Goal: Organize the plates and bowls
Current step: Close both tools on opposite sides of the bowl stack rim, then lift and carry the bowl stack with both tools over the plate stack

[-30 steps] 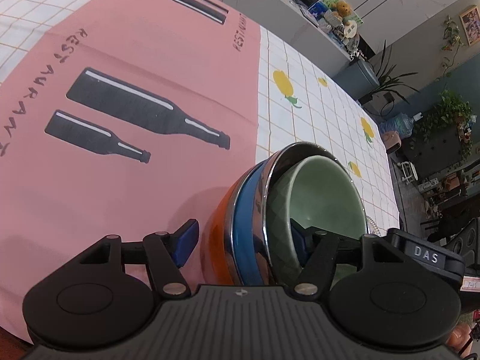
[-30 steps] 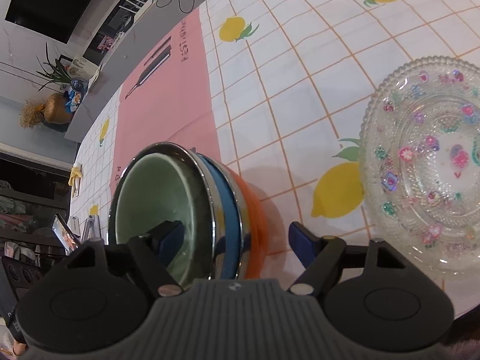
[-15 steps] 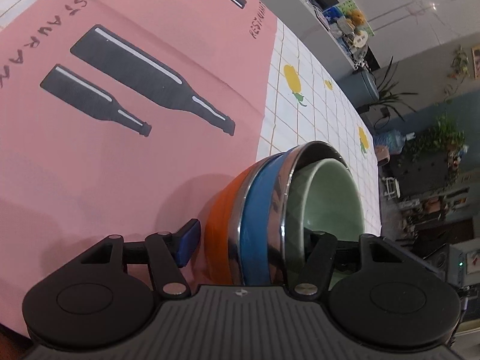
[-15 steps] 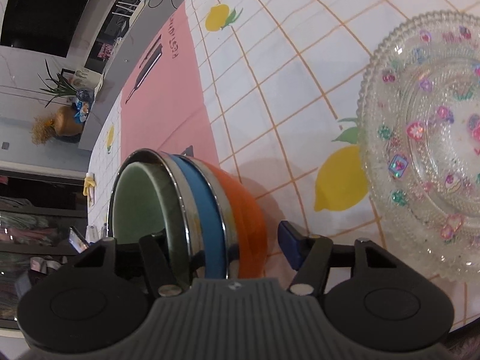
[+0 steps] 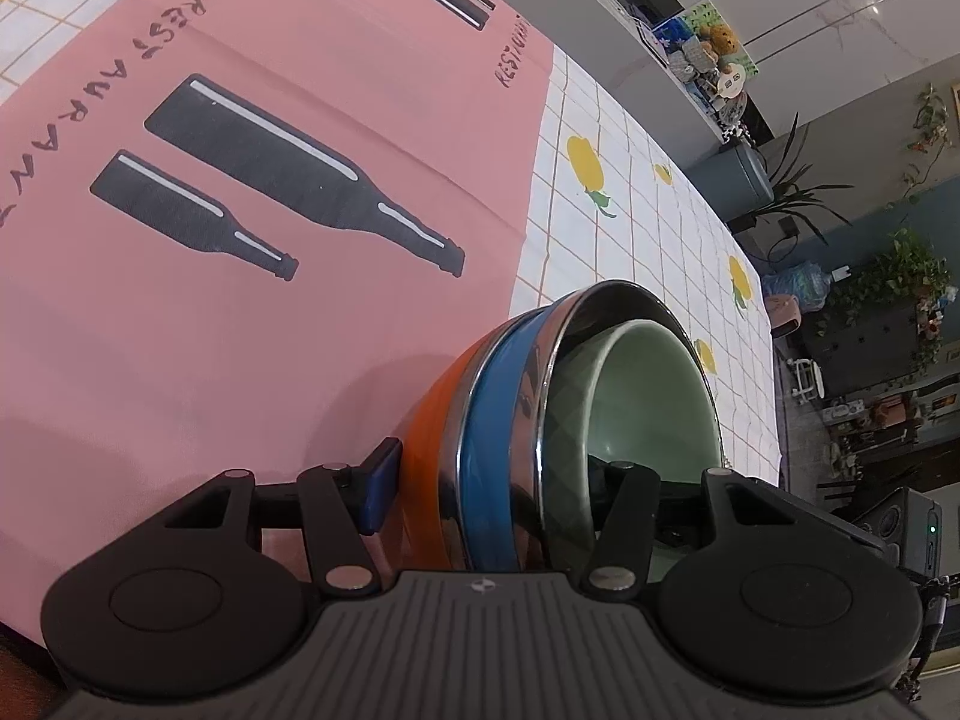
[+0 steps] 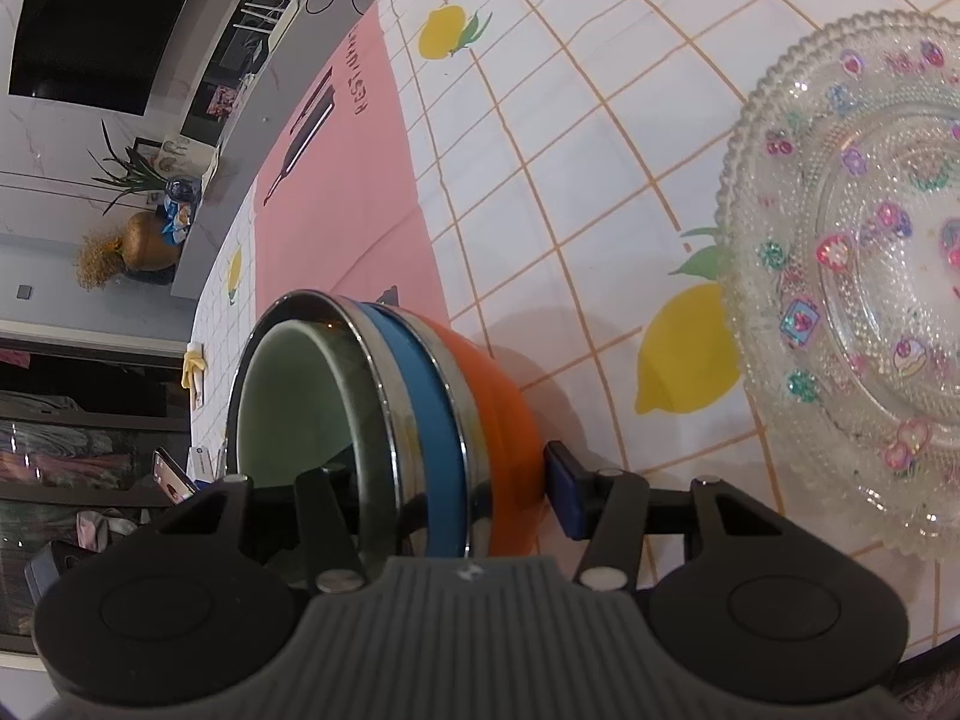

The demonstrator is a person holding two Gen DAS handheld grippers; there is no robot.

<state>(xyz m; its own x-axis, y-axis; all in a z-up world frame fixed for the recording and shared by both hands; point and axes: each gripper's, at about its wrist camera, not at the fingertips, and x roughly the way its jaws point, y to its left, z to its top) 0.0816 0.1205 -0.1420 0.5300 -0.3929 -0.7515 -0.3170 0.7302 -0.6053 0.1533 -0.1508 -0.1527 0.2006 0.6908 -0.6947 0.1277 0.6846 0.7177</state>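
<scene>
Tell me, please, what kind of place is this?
Probably a home dining or living area. A table has a lemon-print tablecloth, nested bowls and a glass plate; a dark television screen and potted plants stand around it.

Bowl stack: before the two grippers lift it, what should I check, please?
1. Left gripper straddles the stack wall: ok; jaws have just been closing.
2. Right gripper straddles the opposite wall: ok; jaws have just been closing too.
3. Pads pressing firmly: cannot tell; the inner side is hidden.
4. Green bowl nested in blue bowl, blue in orange bowl: ok.
5. Glass plate apart from the stack: ok.
</scene>
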